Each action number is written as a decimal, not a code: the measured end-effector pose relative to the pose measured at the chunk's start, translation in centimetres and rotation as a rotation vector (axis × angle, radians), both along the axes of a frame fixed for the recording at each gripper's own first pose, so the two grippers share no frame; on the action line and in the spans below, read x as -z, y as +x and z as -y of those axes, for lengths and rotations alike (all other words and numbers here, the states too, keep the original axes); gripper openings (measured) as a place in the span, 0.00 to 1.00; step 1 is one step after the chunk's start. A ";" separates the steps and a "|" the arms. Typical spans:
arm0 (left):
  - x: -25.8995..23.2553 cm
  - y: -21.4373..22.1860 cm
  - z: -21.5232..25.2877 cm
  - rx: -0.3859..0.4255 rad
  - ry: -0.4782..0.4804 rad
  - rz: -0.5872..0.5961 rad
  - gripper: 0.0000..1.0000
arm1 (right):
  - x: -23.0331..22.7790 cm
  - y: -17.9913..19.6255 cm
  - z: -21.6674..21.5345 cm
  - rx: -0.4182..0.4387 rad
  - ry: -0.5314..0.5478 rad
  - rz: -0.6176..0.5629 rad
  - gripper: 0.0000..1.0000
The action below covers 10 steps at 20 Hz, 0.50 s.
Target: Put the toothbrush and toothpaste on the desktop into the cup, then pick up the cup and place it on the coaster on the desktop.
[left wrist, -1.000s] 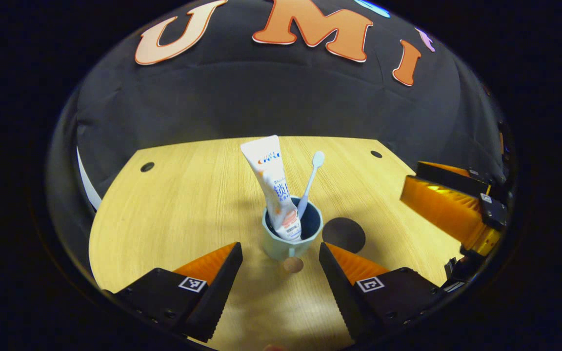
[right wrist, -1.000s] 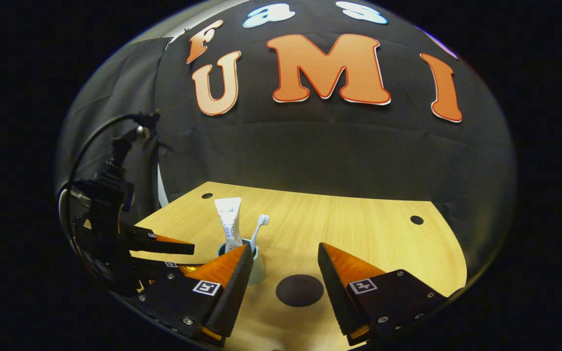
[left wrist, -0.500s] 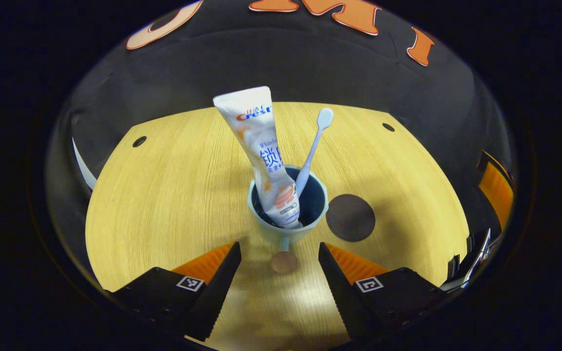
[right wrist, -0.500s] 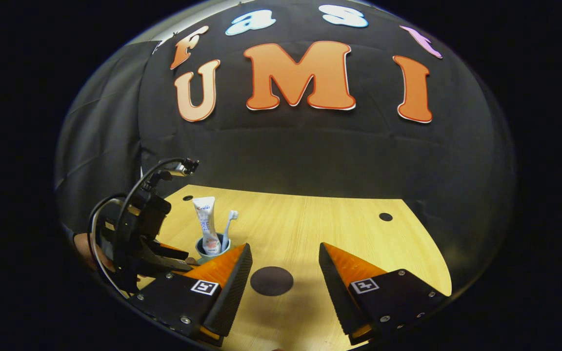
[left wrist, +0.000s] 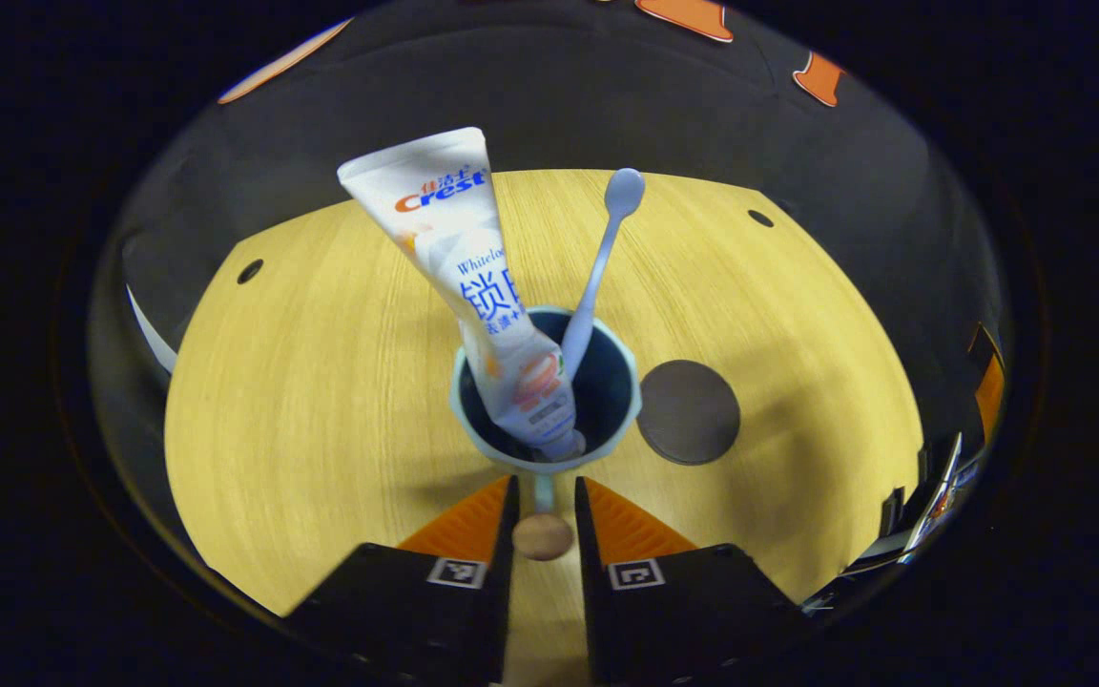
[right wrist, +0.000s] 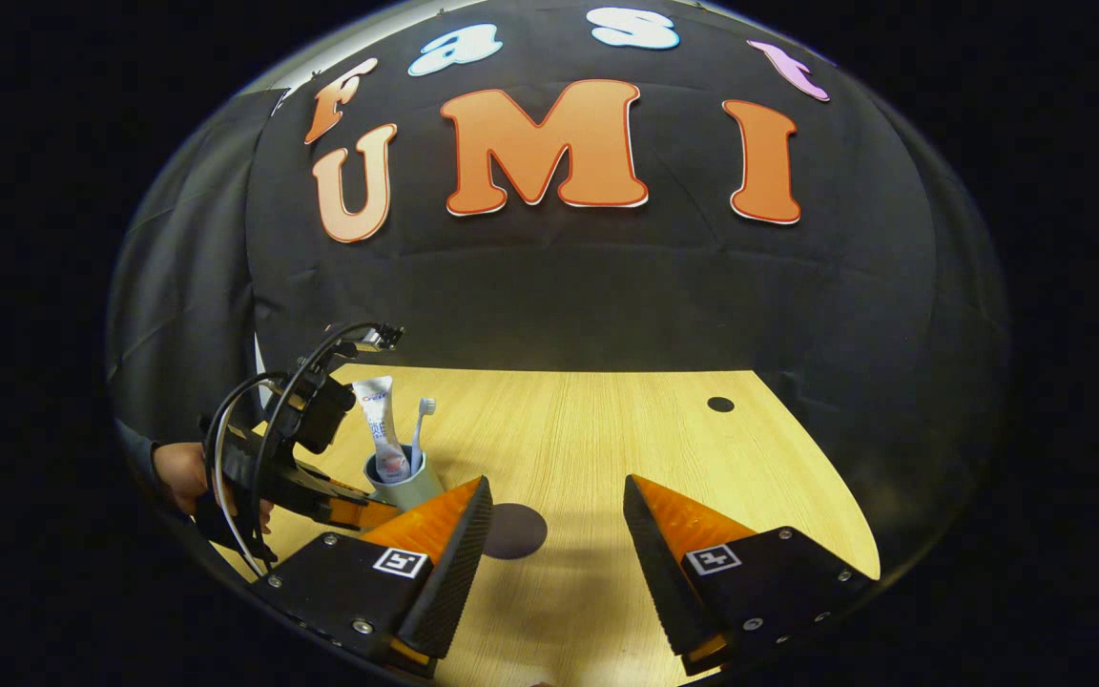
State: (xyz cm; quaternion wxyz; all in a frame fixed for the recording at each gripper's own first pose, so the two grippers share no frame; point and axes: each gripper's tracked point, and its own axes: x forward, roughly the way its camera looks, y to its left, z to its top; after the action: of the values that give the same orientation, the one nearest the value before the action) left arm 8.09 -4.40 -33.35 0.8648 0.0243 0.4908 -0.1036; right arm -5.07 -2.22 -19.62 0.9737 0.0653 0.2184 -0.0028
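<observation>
- The left gripper (left wrist: 544,496) had its two orange fingers drawn narrow around the cup's small handle (left wrist: 543,492), one on each side; whether both pressed on it I could not tell.
- Just beyond stood the pale green cup (left wrist: 547,393), dark inside, on the wooden desktop (left wrist: 321,363).
- In the cup the toothpaste (left wrist: 473,277) leaned to the far left and the toothbrush (left wrist: 599,262) rose with its head up.
- The dark round coaster (left wrist: 689,412) lay just right of the cup, bare.
- A hand (right wrist: 182,474) held the left gripper at the cup.
- The right gripper (right wrist: 557,515) hung wide open and empty above the near desktop.
</observation>
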 end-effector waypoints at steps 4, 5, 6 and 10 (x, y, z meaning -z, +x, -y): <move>-0.4 -0.4 -0.1 -0.004 0.011 -0.006 0.22 | 0.2 -0.7 0.4 0.008 0.003 -0.007 0.83; -0.6 -0.3 0.0 -0.008 0.009 0.000 0.22 | 0.1 -0.7 0.5 0.011 0.001 -0.008 0.83; -0.6 -0.3 0.0 -0.012 0.009 0.000 0.19 | 0.2 -0.7 0.7 0.011 -0.002 -0.006 0.83; -1.0 -0.6 -0.3 -0.016 0.002 0.013 0.19 | -0.1 -0.9 1.3 0.014 -0.010 -0.003 0.83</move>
State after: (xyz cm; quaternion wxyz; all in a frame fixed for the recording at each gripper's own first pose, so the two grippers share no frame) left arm 7.48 -4.13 -32.32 0.8687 0.0218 0.4855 -0.0959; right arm -5.95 -3.48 -19.50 0.9736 0.0618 0.2196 -0.0107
